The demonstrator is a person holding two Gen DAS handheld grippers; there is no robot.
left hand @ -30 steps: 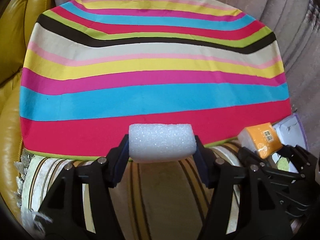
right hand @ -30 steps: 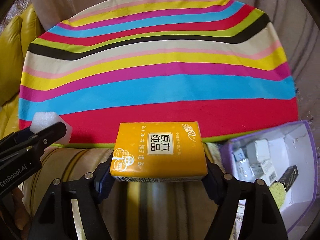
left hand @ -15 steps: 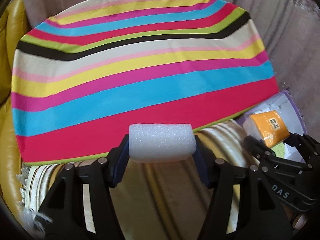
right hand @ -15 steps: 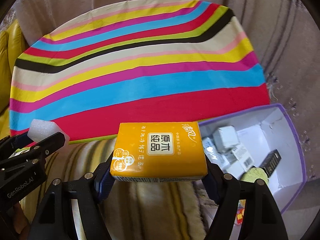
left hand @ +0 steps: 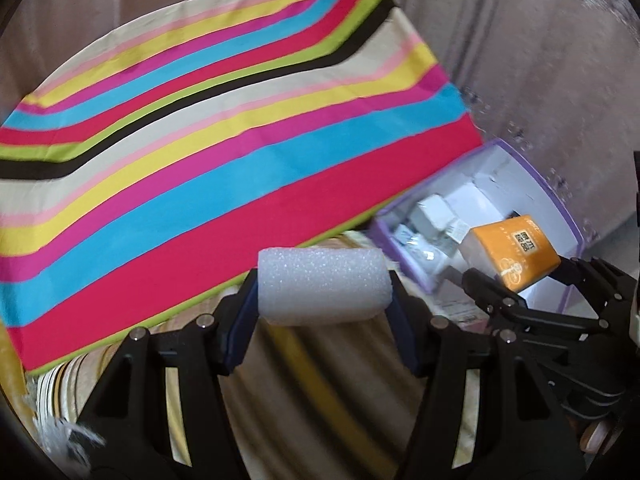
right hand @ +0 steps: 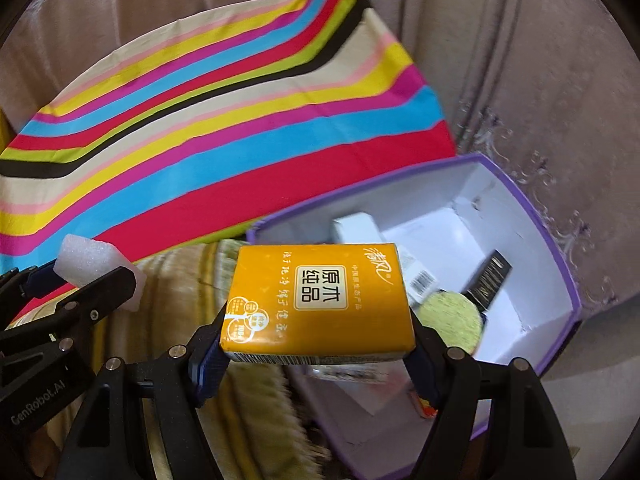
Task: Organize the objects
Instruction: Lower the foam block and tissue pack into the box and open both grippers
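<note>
- Left tongs (left hand: 324,294) closed on a white foam block (left hand: 323,286), held in the air over a striped sofa cushion (left hand: 320,400), short of the purple box (left hand: 536,184).
- Right tongs (right hand: 318,338) clamped on an orange tissue pack (right hand: 320,300), hovering at the near-left edge of the purple box (right hand: 556,256).
- Box already holds white cartons (right hand: 356,228), a black stick (right hand: 488,276), a green puff (right hand: 452,320); free room looks limited.
- Risk: tissue pack released too early lands on the box rim and tips out onto the sofa.
- Risk: foam is soft; a hard squeeze could make it spring sideways on release.
- Risk: the two tongs are close together; both going for the box at once could collide.
- Motion blur suggests fast travel, likely overshoot.
</note>
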